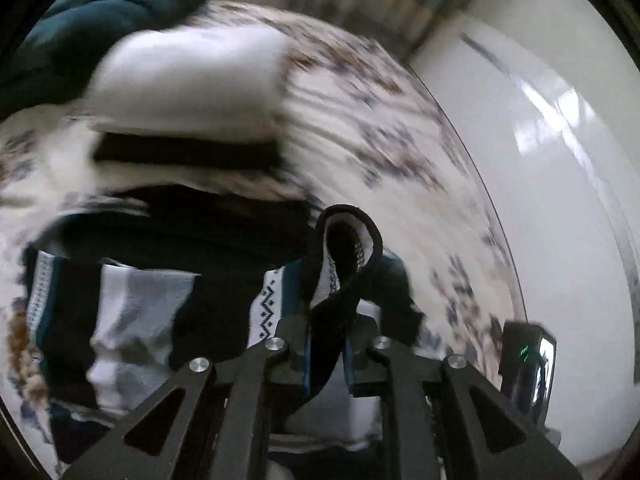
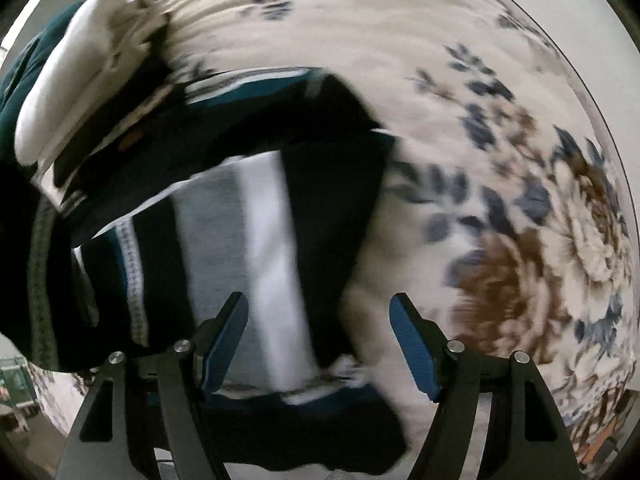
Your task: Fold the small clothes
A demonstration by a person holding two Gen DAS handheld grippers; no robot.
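A small striped garment [image 2: 260, 216], with black, white, grey and teal bands, lies on a floral bedspread [image 2: 500, 160]. My left gripper [image 1: 326, 344] is shut on the garment's black-trimmed edge [image 1: 344, 252], which loops up between the fingers; the rest of the garment [image 1: 136, 300] spreads to the left. My right gripper [image 2: 320, 344] is open, its blue pads [image 2: 412, 344] straddling the garment's near edge. Both views are blurred by motion.
A folded white cloth [image 1: 192, 80] lies on a folded black one [image 1: 188, 152] beyond the garment; the white cloth shows in the right wrist view [image 2: 72, 84]. A teal cushion [image 1: 104, 16] lies behind. White floor [image 1: 540, 200] runs right of the bed edge.
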